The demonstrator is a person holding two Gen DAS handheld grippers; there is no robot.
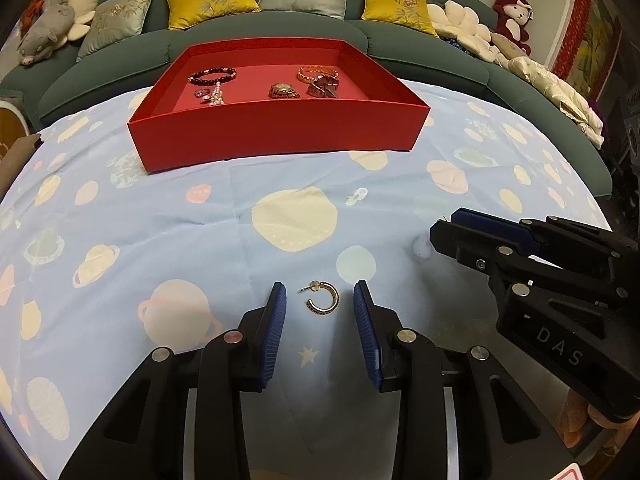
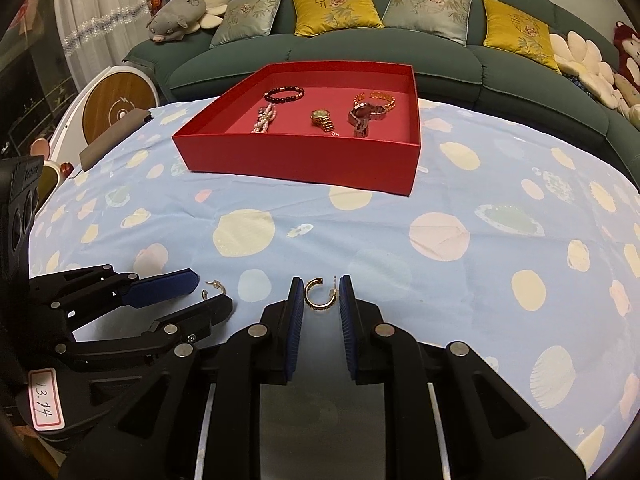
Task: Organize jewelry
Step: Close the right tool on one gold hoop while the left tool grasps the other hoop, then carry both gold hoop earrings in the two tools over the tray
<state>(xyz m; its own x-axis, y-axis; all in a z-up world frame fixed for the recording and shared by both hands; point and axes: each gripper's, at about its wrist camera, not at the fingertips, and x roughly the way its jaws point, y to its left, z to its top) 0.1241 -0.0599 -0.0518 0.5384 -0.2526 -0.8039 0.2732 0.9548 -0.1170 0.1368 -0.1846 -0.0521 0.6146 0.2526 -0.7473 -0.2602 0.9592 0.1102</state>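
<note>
A gold hoop earring (image 1: pixel 322 299) lies on the blue planet-print cloth between the blue pads of my left gripper (image 1: pixel 320 286), with a gap on each side, so that gripper is open. A second gold hoop earring (image 2: pixel 319 294) sits between the pads of my right gripper (image 2: pixel 321 280), which is shut on it. From the right wrist view the left gripper (image 2: pixel 212 289) is at the lower left. The right gripper (image 1: pixel 440 224) shows at the right of the left wrist view. Further back, a red tray (image 1: pixel 280 136) holds a dark bead bracelet (image 1: pixel 212 76), a gold watch (image 1: pixel 284 90) and other pieces.
The table's cloth (image 1: pixel 160 220) has bare room between the grippers and the tray. A green sofa (image 1: pixel 260 32) with cushions and plush toys runs behind the table. A round white and wood device (image 2: pixel 116 108) and a grey object (image 2: pixel 112 142) sit at the table's left edge.
</note>
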